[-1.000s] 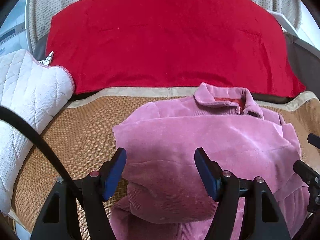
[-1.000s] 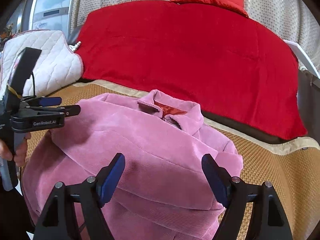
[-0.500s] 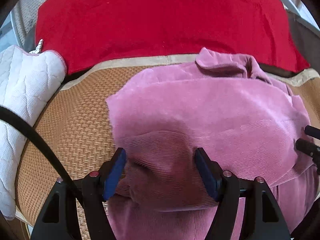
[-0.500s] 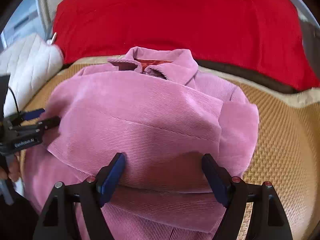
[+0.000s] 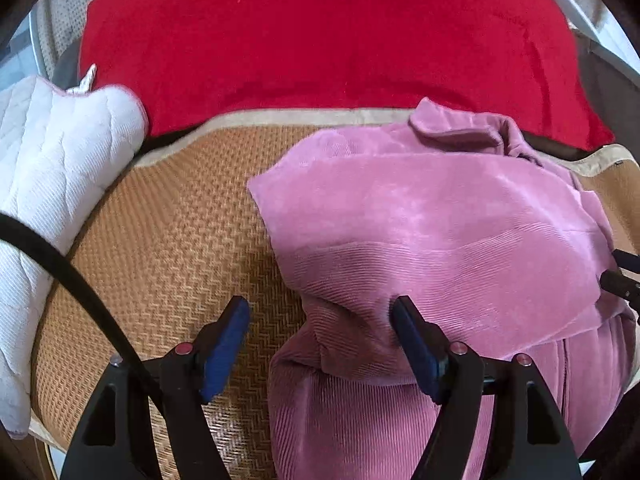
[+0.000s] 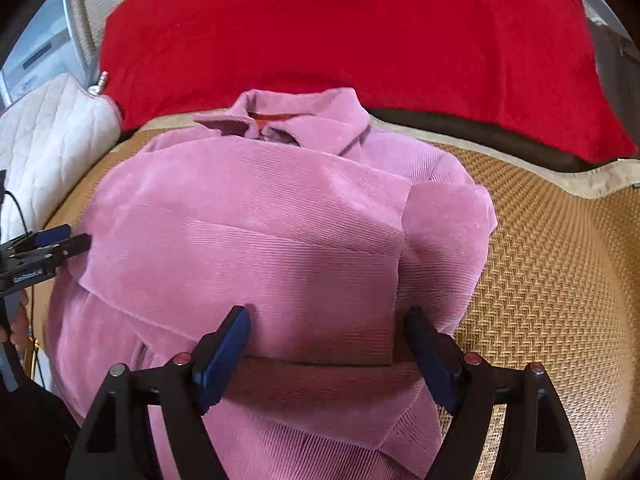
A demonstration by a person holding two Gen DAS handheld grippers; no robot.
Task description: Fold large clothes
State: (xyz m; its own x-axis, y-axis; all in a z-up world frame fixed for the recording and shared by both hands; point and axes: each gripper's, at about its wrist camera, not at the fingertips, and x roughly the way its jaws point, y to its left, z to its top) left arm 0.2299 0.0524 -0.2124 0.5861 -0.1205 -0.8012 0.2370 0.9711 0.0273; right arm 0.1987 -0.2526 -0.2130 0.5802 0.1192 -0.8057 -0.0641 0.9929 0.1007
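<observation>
— Left gripper [image 5: 320, 320] first: how does it stand?
— Its black jaws with blue pads are spread and opening. Only the left edge of the folded pink corduroy jacket [image 5: 440, 232] reaches into the gap; the left pad is over the bare woven tan mat [image 5: 180, 240], and the right pad [image 5: 416, 352] is at the cloth. I cannot tell whether that pad touches it.
— And further left?
— A white quilted pad [image 5: 48, 168] lies at the mat's left edge, with a wide red blanket [image 5: 320, 40] spread behind the mat.
— Where is the jacket itself?
— Flat on the mat, collar [image 6: 296, 116] toward the red blanket, sleeves folded across the front, its ribbed lower part toward the camera.
— Now the right gripper [image 6: 324, 340]?
— Spread wide over the jacket's folded middle, both blue pads low over the cloth, nothing pinched between them. From its own camera the left gripper shows at the jacket's left edge, held in a hand [image 6: 18, 320].
— And right of the jacket?
— More bare mat, its beige border [image 6: 580, 184] against the blanket.
</observation>
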